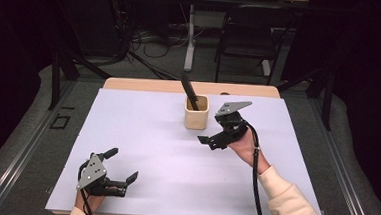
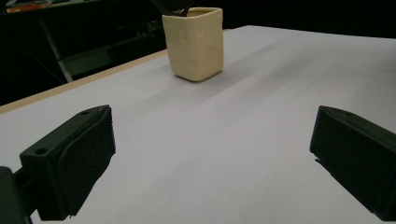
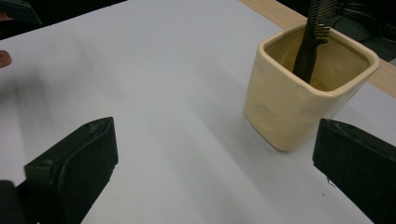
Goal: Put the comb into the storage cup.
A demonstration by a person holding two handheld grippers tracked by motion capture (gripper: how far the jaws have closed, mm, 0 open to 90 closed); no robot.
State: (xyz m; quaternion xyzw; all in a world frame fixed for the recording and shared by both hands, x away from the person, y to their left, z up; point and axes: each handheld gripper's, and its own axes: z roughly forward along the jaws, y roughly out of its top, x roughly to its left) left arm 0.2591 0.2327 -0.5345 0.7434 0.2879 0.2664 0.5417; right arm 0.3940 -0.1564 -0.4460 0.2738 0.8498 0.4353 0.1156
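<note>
A cream square cup (image 1: 196, 116) stands on the white-covered table (image 1: 146, 135), toward the back and middle. A black comb (image 1: 188, 91) stands in it, leaning left, teeth end up. My right gripper (image 1: 211, 131) hovers just right of and in front of the cup, open, nothing between its jaws. In the right gripper view the cup (image 3: 299, 102) with the comb (image 3: 312, 42) sits just beyond the right jaw. My left gripper (image 1: 122, 164) rests open near the front left corner. In its view the cup (image 2: 194, 44) stands far ahead, past the open gripper (image 2: 210, 158).
A strip of bare wood (image 1: 145, 84) runs along the table's far edge. Beyond it on the floor are a black chair (image 1: 248, 36), a white table leg (image 1: 190, 37) and loose cables (image 1: 152, 42). The other hand's gripper (image 3: 18, 10) shows at the right gripper view's top left.
</note>
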